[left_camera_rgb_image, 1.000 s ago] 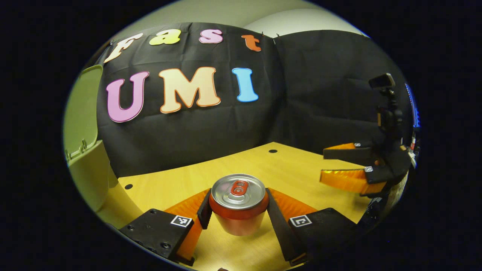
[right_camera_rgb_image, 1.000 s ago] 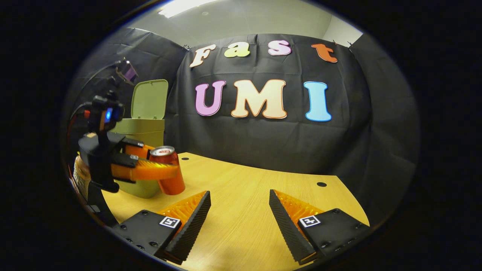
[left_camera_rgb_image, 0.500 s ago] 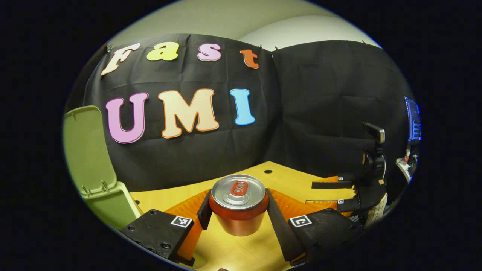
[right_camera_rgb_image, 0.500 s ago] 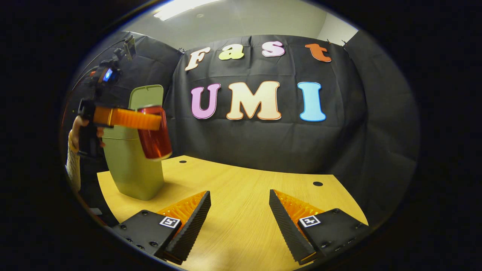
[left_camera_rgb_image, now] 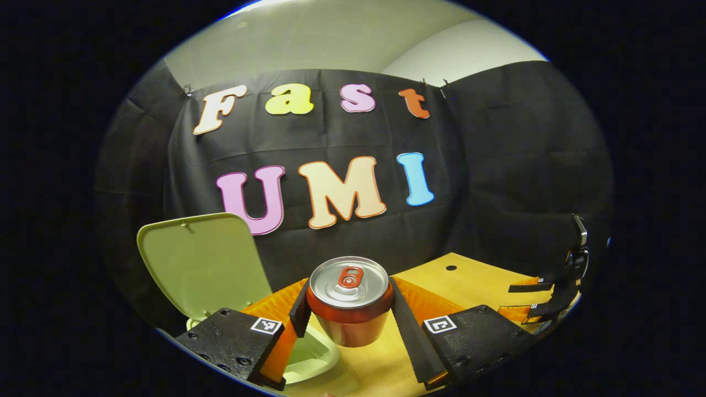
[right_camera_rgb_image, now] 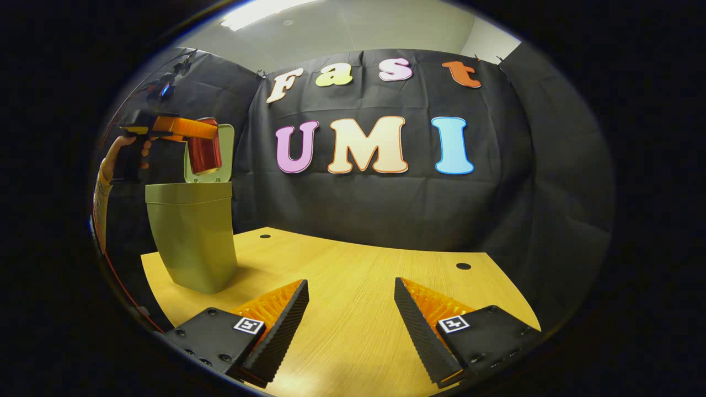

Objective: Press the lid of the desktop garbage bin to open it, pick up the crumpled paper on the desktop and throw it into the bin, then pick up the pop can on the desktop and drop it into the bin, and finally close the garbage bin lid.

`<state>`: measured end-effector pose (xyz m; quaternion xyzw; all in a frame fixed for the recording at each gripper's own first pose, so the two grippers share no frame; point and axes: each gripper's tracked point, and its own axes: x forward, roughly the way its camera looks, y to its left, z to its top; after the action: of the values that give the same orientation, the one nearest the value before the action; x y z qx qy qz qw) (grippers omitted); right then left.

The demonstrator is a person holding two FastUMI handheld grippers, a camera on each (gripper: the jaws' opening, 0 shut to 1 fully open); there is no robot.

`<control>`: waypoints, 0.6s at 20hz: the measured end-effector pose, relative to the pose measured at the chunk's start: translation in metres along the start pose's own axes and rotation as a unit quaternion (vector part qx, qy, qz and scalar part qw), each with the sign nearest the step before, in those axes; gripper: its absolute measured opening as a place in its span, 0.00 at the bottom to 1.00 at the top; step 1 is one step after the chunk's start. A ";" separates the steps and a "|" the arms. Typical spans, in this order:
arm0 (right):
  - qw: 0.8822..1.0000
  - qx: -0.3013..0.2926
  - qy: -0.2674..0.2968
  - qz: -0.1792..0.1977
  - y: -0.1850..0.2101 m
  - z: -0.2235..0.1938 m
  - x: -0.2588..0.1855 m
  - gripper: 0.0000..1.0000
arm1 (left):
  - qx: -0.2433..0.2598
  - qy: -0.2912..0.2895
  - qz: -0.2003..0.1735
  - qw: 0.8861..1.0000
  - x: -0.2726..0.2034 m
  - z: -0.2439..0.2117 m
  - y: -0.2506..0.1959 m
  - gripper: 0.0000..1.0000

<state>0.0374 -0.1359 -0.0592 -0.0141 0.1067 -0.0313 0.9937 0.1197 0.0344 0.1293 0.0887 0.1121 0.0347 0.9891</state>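
A red pop can (left_camera_rgb_image: 349, 300) with a silver top stands upright between the fingers of my left gripper (left_camera_rgb_image: 347, 309), which is shut on it. In the right gripper view the same can (right_camera_rgb_image: 204, 154) hangs in the air above the mouth of the olive-green bin (right_camera_rgb_image: 191, 237), in front of its raised lid (right_camera_rgb_image: 218, 157). In the left gripper view the bin's rim (left_camera_rgb_image: 317, 355) lies just below and left of the can, with the lid (left_camera_rgb_image: 207, 267) standing upright behind. My right gripper (right_camera_rgb_image: 352, 309) hovers open over the table with nothing between its fingers. The bin's inside is hidden.
The yellow wooden table (right_camera_rgb_image: 364, 275) carries two small dark holes (right_camera_rgb_image: 463, 266) near its far edge. The bin stands at the table's left corner. A hand and sleeve (right_camera_rgb_image: 107, 176) hold the left gripper. The black cloth wall closes the back.
My left gripper has lifted the can higher and carried it leftward until it is over the bin's opening. The right gripper has stayed open in place.
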 end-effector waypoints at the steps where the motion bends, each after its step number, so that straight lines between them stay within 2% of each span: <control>1: 1.000 0.000 0.001 0.001 0.000 0.000 0.000 0.98 | -0.003 0.001 0.011 1.000 -0.002 0.000 0.009 0.78; 4: 1.000 -0.002 0.005 0.001 0.002 -0.003 0.002 0.98 | 0.000 0.012 0.042 0.999 -0.009 -0.008 0.037 0.78; 12: 1.000 -0.006 0.009 0.004 0.004 -0.005 0.003 0.98 | -0.017 0.049 0.096 0.994 -0.017 -0.042 0.088 0.78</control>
<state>0.0397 -0.1319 -0.0645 -0.0192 0.1159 -0.0270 0.9927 0.0888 0.1265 0.1086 0.0800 0.1511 0.1355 0.9759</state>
